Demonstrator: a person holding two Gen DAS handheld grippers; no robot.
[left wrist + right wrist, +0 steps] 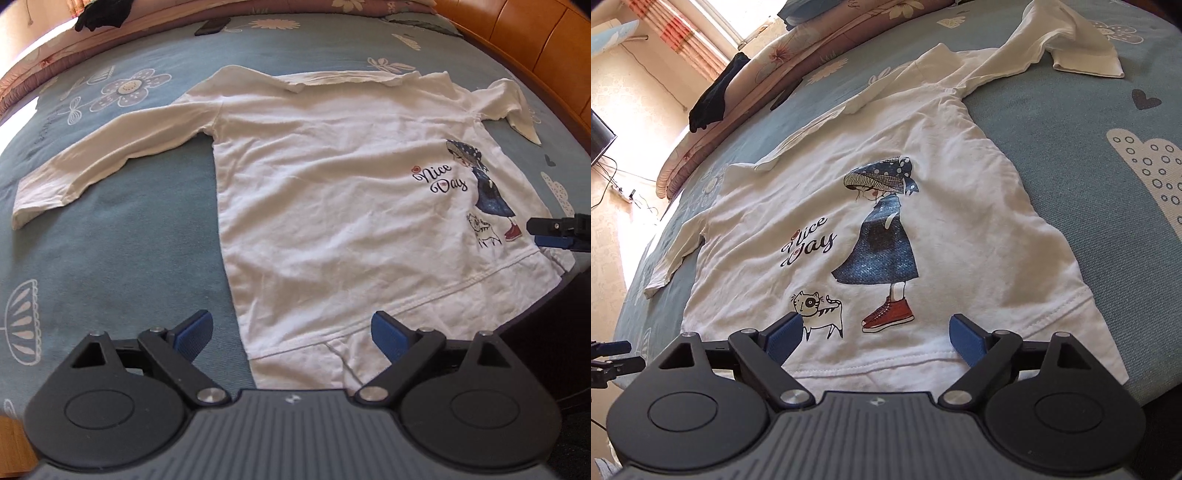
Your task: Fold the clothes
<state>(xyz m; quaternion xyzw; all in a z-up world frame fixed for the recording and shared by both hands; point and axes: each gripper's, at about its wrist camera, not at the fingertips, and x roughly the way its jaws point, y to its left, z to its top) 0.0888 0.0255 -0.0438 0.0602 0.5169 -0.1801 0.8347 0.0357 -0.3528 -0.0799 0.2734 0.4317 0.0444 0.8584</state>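
A white long-sleeved shirt [325,206] with a "Nice Day" girl-and-cat print [879,236] lies spread flat, front up, on a blue patterned bedspread [129,236]. Its left sleeve [92,162] stretches out to the side. Its right sleeve [1067,44] is bent near the far edge. My left gripper [291,332] hovers open over the hem's left corner, nothing between its blue pads. My right gripper [877,334] stands open above the hem on the print side, also holding nothing. The right gripper's tips [554,232] show at the right edge of the left wrist view.
A folded floral quilt [798,62] runs along the far side of the bed with a dark garment [713,96] draped on it. A dark phone-like object [212,26] lies on the bedspread. A wooden bed frame [535,40] borders the right.
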